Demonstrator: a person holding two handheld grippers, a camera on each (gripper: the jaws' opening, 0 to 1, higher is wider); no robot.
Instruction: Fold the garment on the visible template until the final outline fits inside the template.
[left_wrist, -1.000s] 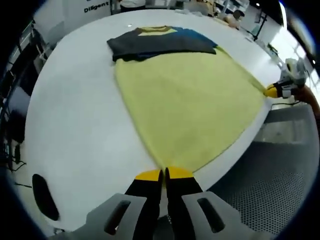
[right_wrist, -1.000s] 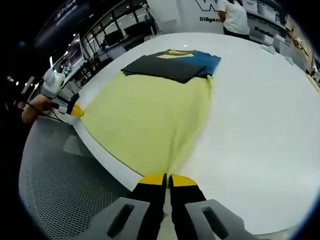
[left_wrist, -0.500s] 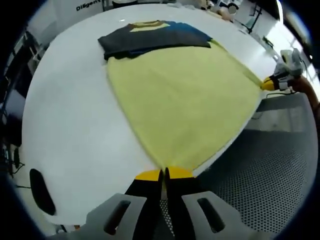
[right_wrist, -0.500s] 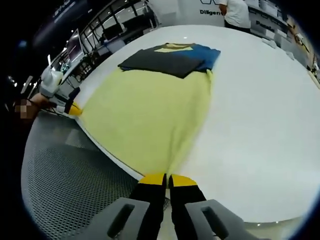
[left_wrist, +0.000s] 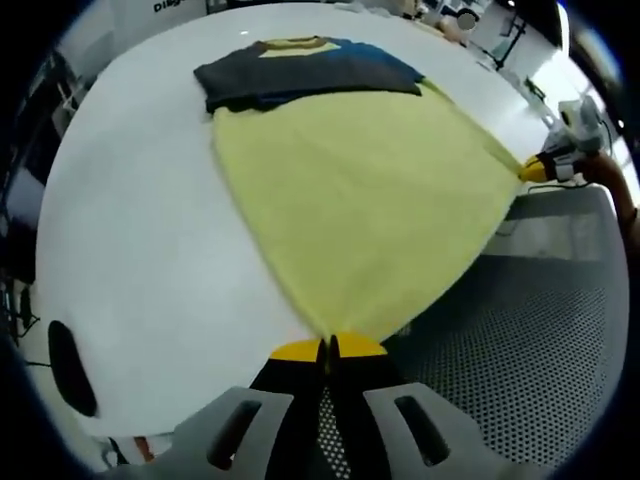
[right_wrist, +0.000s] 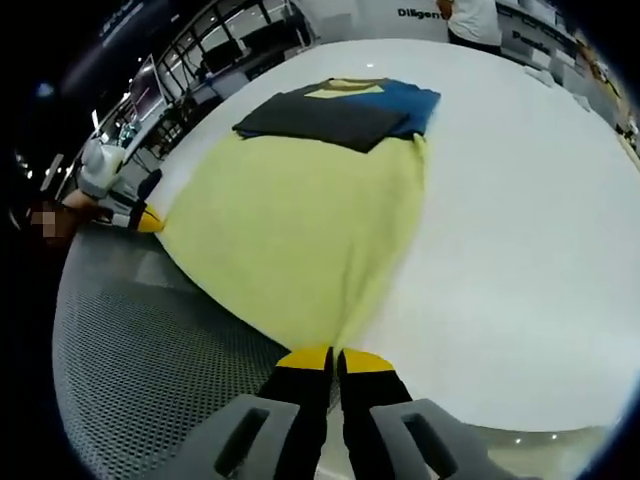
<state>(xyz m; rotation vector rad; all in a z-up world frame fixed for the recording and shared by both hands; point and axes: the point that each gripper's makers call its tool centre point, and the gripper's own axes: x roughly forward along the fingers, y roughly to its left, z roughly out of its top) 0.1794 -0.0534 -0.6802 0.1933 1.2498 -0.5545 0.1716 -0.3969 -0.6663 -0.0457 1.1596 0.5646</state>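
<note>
Yellow garment (left_wrist: 360, 190) spreads toward 12 o'clock from the left gripper (left_wrist: 328, 347) and right gripper (right_wrist: 335, 357), both jaws pinching its corners.

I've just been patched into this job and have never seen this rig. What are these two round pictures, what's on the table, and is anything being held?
There is no robot arm here: a person holds a two-jaw gripper in each hand, and a fisheye camera rides on each one, looking forward along its jaws.

In the left gripper view, the left gripper rises from the bottom, jaws closed on a corner of the yellow garment. The right gripper does the same in the right gripper view, pinching the other near corner. Each gripper also appears small at the edge of the other's picture.

The yellow garment lies spread over the white table, its near edge stretched between the two grippers at the table's edge. Its far end is dark grey and blue, looks already folded, and rests flat on the table. I can't make out a template outline.
</note>
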